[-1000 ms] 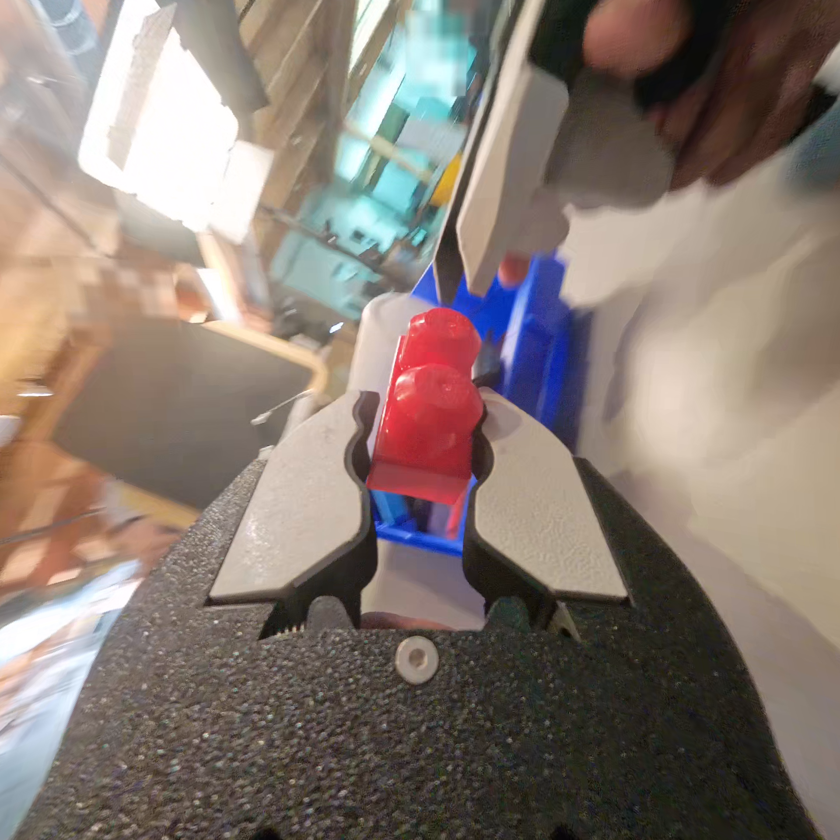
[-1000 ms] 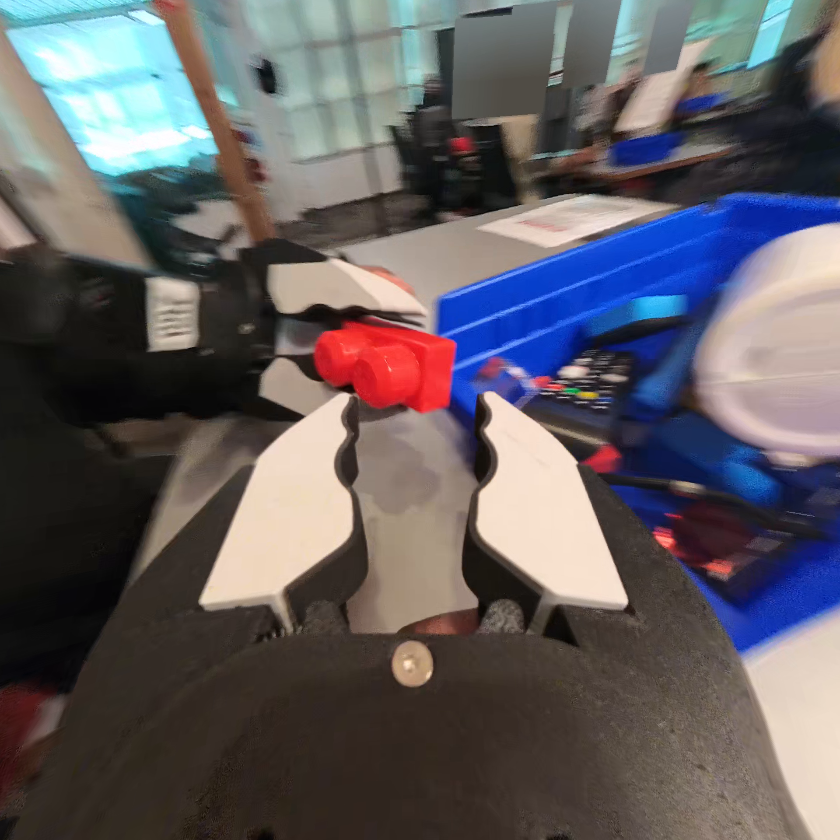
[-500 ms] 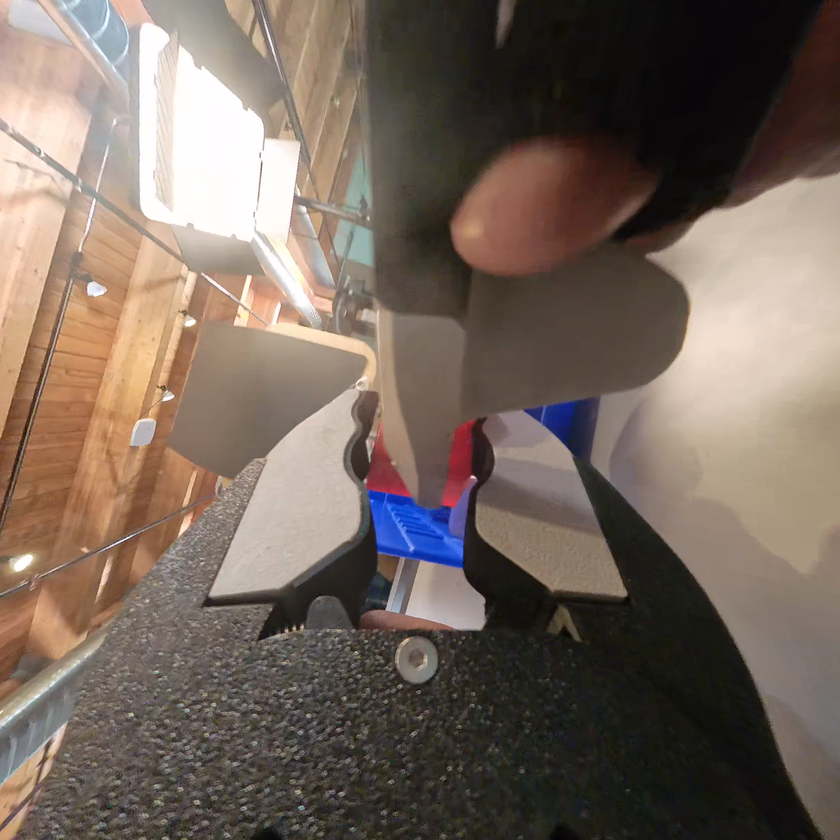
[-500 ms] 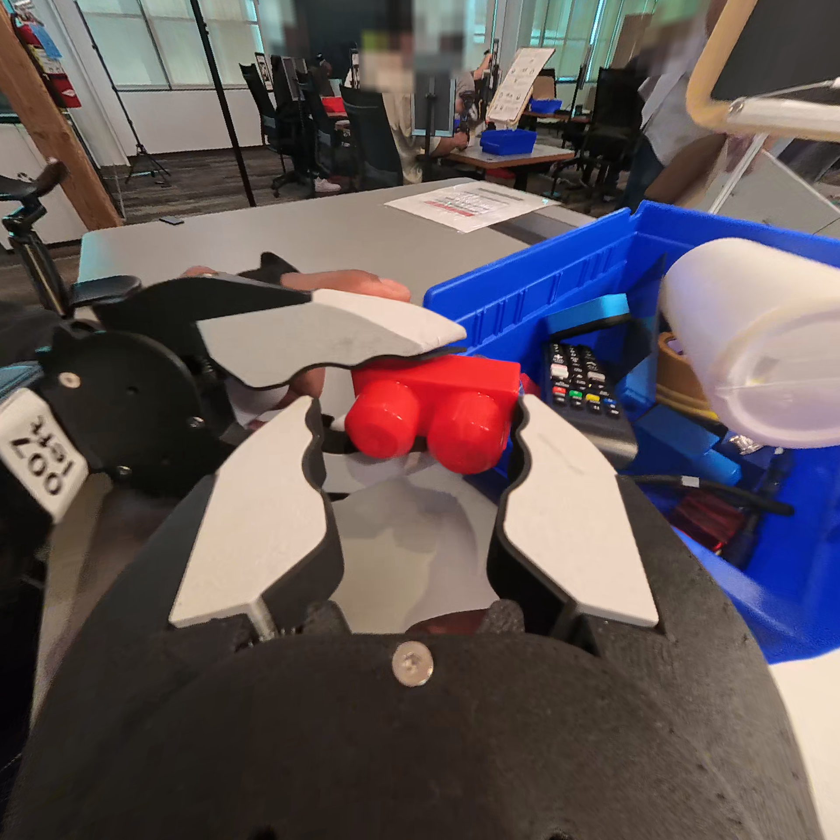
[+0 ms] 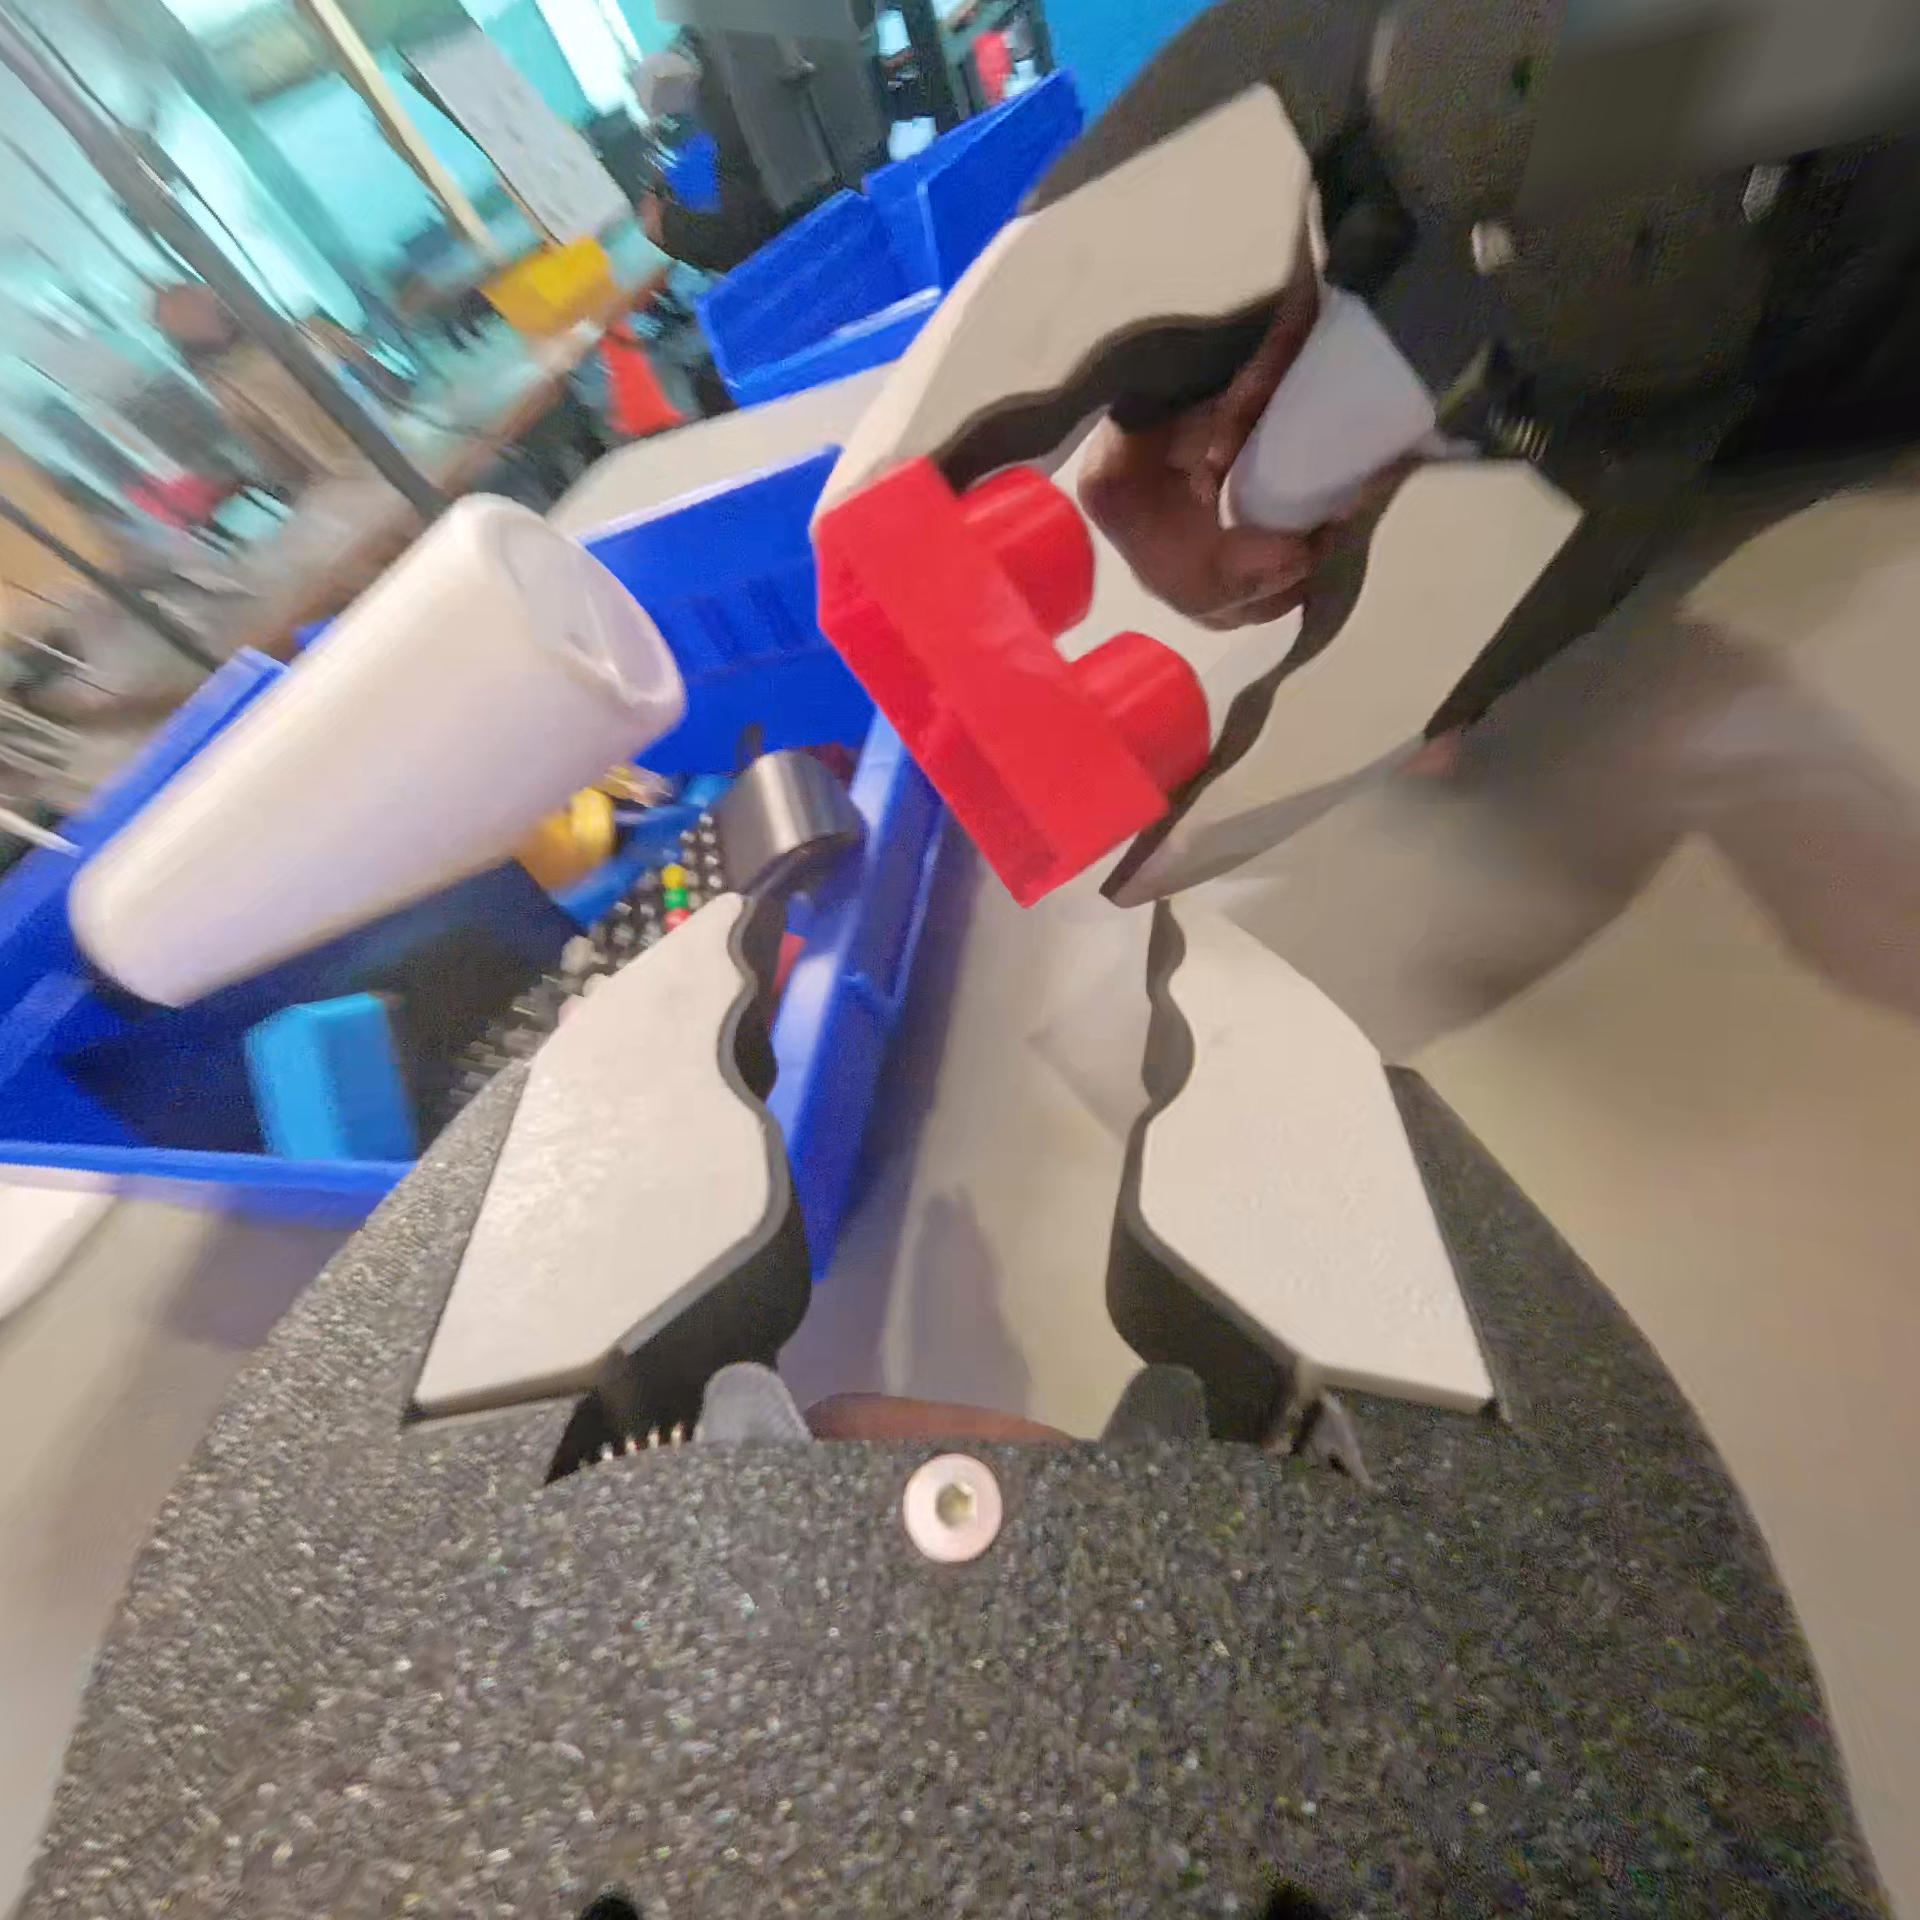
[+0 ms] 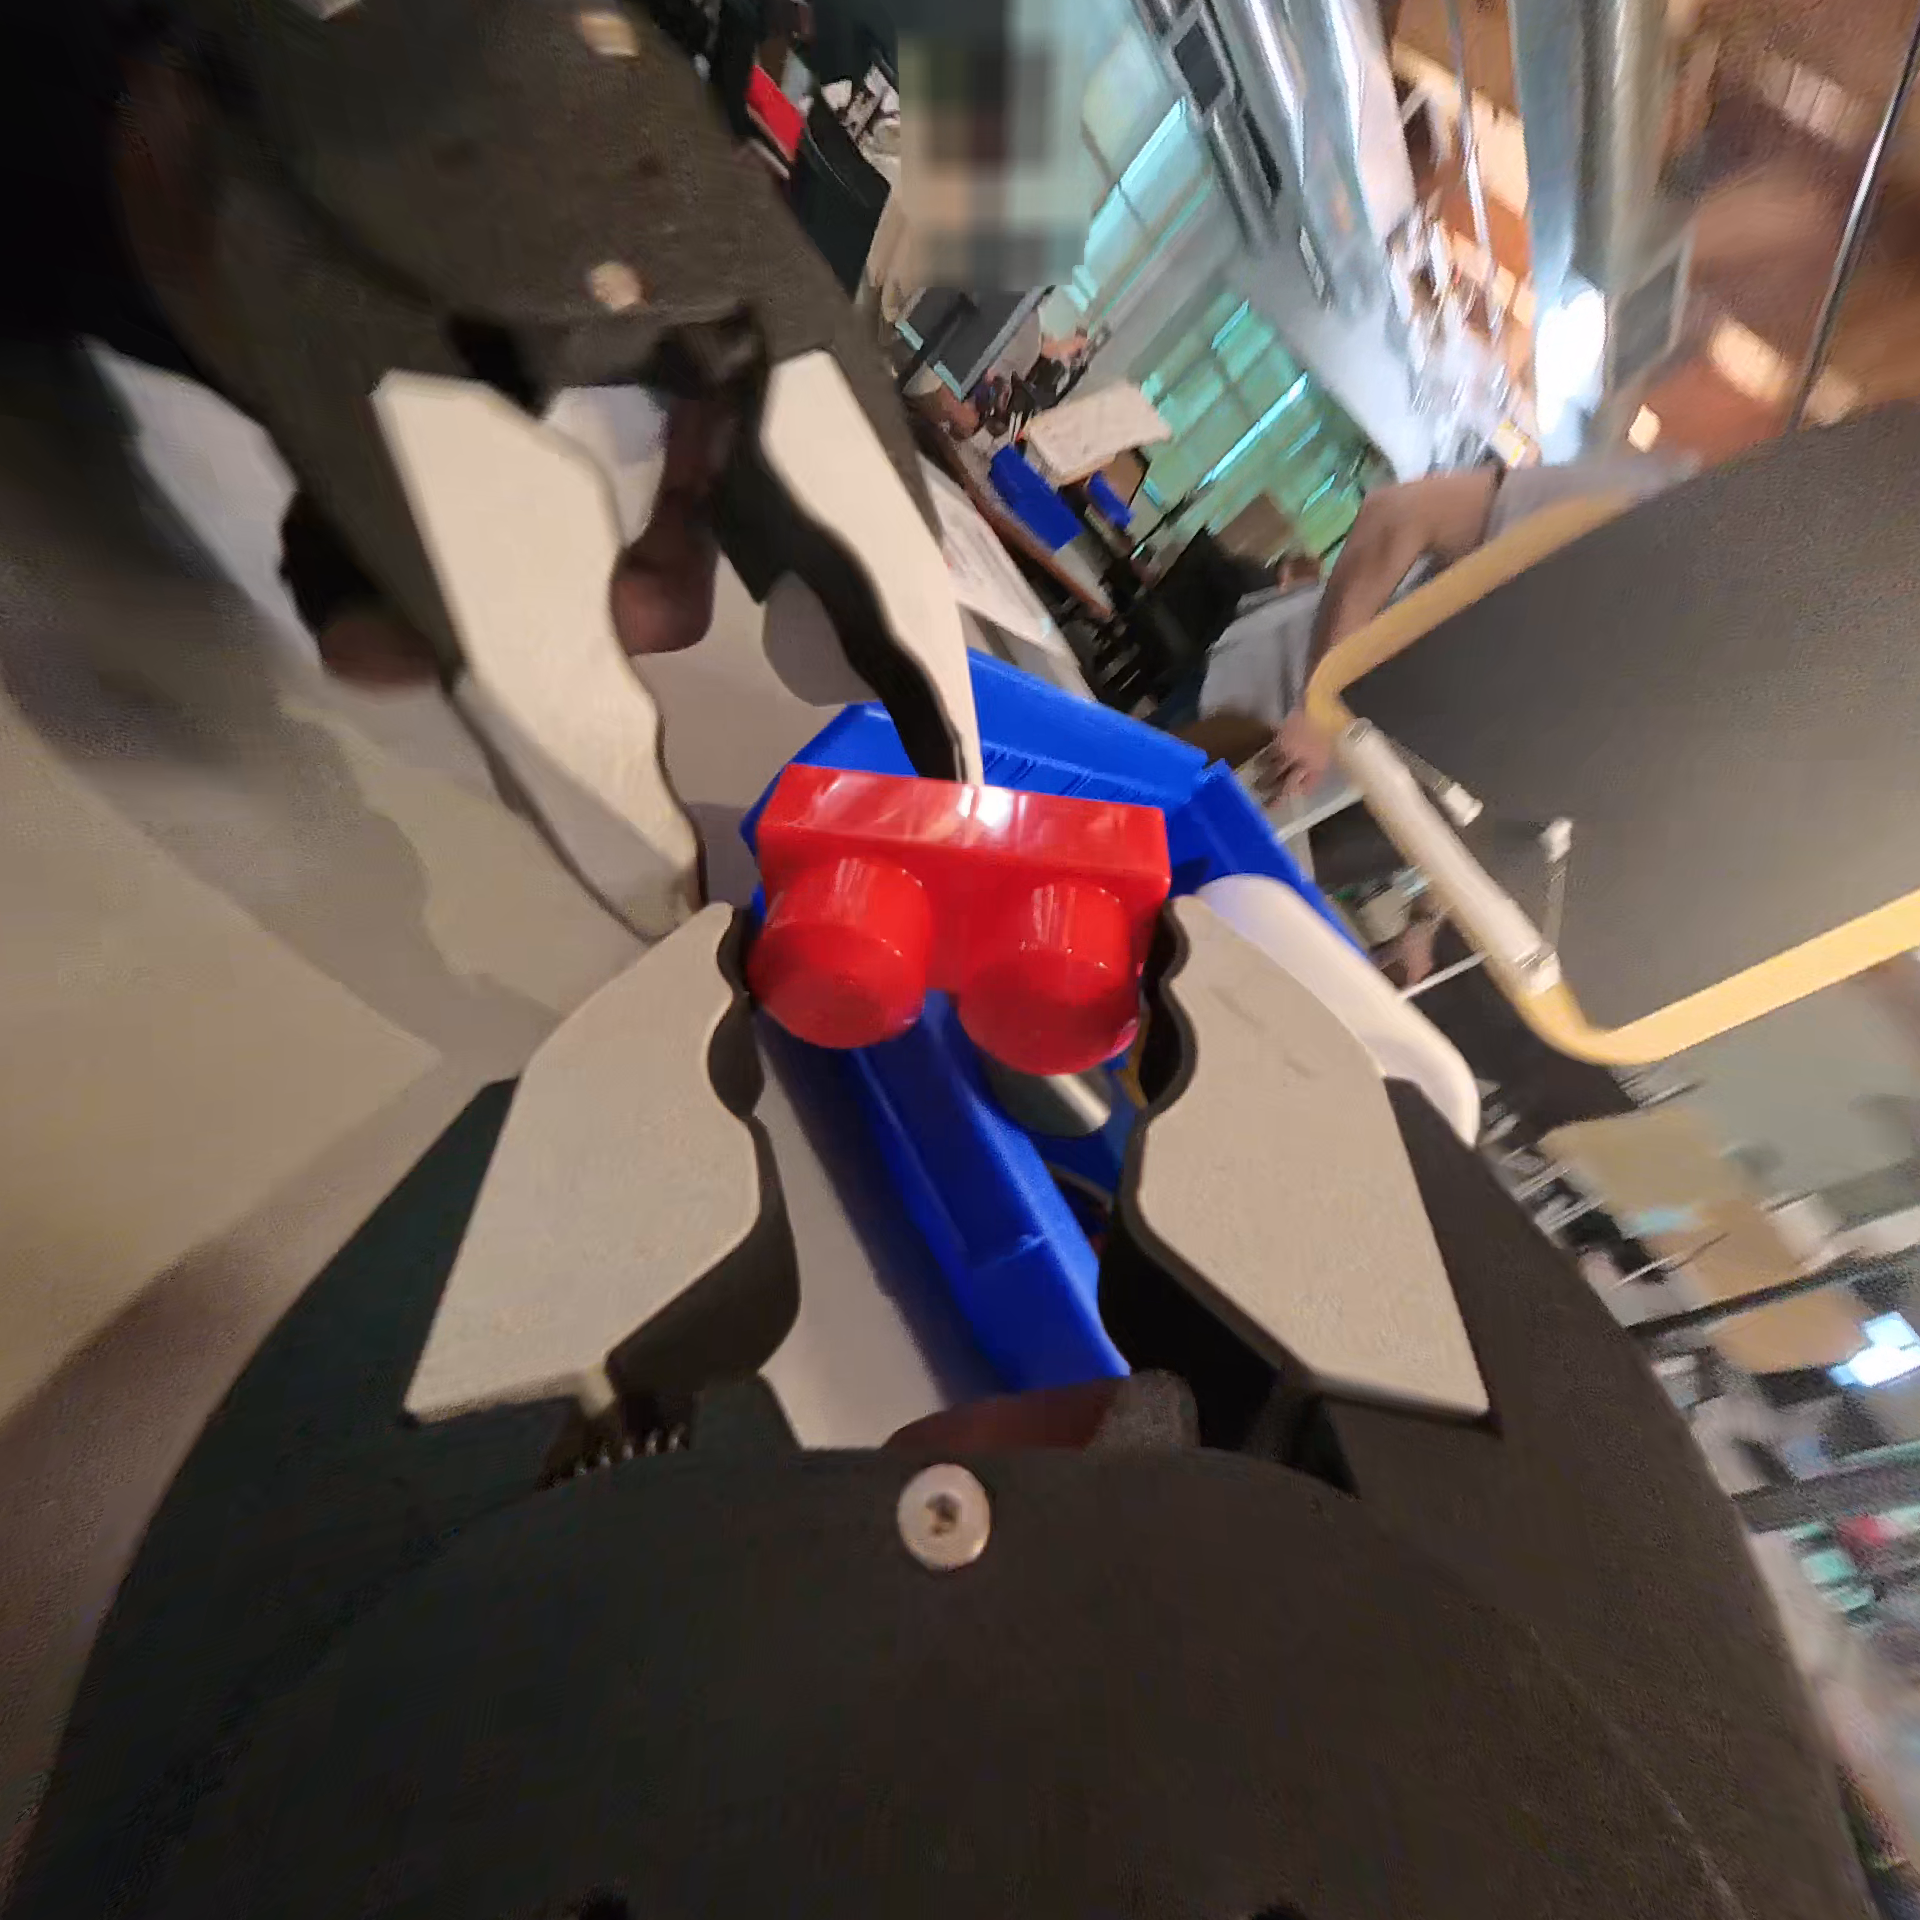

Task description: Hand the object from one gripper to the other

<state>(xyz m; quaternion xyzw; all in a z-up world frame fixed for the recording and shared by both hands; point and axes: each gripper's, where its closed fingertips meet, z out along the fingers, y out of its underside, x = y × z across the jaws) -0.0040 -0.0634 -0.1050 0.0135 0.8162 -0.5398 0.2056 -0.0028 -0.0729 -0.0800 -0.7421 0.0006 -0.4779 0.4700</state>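
Now the red block (image 6: 961, 914) sits clamped between the right gripper's (image 6: 948, 940) jaws.

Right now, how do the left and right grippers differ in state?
The right gripper holds the red block between its jaws, pinching it at its two ends; the left gripper holds nothing. The right gripper's jaws are shut on the block, while the left's stand open with a bare gap. In the left wrist view the block hangs just beyond the left gripper's tips, apart from them. Both have the same grey jaws on a black body.
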